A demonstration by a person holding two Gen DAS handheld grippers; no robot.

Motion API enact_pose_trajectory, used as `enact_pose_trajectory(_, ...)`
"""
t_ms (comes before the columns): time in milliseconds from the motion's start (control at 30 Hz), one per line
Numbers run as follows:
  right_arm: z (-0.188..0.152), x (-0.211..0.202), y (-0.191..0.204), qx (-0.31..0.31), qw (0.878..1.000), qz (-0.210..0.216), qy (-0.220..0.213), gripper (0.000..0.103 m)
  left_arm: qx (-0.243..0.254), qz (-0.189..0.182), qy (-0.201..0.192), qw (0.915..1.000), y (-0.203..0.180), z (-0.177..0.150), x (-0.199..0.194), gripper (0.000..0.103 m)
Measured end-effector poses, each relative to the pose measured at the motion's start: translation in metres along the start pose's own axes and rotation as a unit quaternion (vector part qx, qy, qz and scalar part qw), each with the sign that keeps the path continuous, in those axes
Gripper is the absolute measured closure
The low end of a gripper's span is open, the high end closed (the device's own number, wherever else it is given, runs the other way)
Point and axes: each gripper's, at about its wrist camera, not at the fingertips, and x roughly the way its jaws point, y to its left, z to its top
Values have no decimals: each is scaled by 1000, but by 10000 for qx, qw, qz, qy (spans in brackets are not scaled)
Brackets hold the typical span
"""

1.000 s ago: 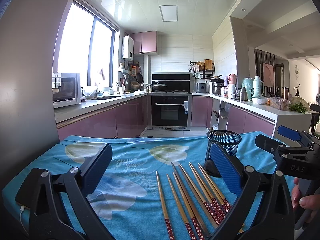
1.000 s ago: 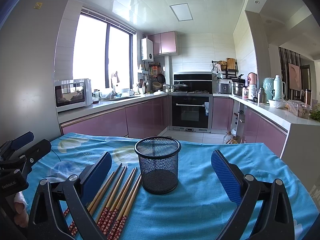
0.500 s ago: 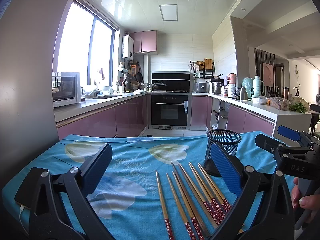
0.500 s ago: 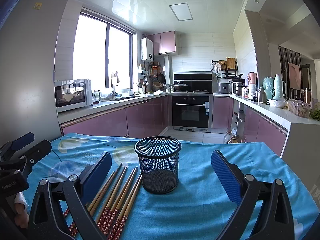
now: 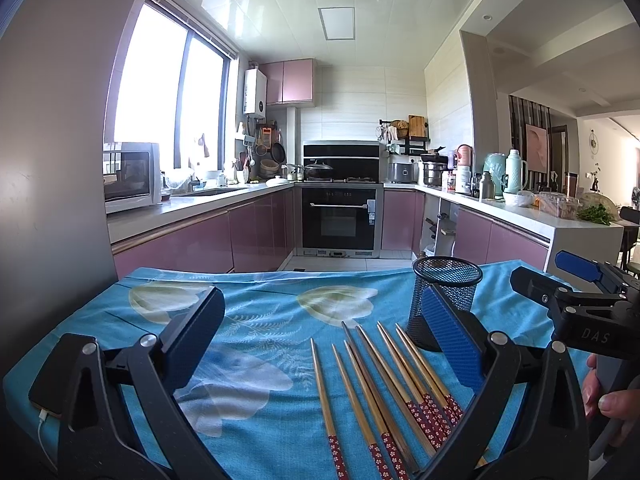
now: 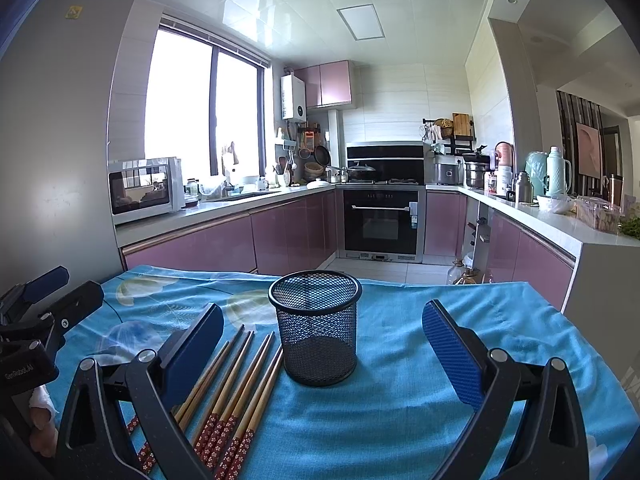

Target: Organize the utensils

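Note:
Several wooden chopsticks [image 5: 384, 384] with red flowered ends lie side by side on the blue tablecloth, also in the right wrist view [image 6: 236, 392]. A black mesh holder [image 6: 316, 328] stands upright and empty just right of them; in the left wrist view the mesh holder [image 5: 446, 292] is partly behind my right finger. My left gripper [image 5: 320, 340] is open and empty above the cloth, the chopsticks between its fingers. My right gripper [image 6: 320, 340] is open and empty, with the holder between its fingers.
The table carries a blue flowered cloth [image 5: 260, 320], whose far edge drops to the kitchen floor. A phone with a cable [image 5: 44, 396] lies at its left edge. The other gripper shows at the right of the left view [image 5: 580, 312] and at the left of the right view [image 6: 36, 320].

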Motion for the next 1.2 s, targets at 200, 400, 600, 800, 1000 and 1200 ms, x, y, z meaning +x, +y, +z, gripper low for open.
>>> enact_pose_trajectory(200, 1, 0, -1, 0, 10000, 5, -6, 7, -7, -7, 15, 10000, 0, -1, 1, 6)
enact_pose_trajectory(400, 0, 0, 0, 4, 10000, -3, -10, 7, -22, -13, 40, 10000, 0, -3, 0, 6)
enact_pose_trajectory(600, 0, 0, -1, 3, 10000, -7, -4, 7, -15, -14, 44, 10000, -1, -3, 1, 6)
enact_pose_trajectory(800, -1, 0, -1, -1, 10000, -3, 19, 7, -19, -25, 63, 10000, 0, -4, 0, 6)
enact_pose_trajectory(1000, -4, -1, -1, -6, 10000, -4, 58, 7, -24, -33, 98, 9999, -1, -5, 0, 6)
enact_pose_trajectory(1200, -5, 0, 0, -4, 10000, 17, 98, 7, -13, -44, 196, 9998, 0, -6, 3, 6)
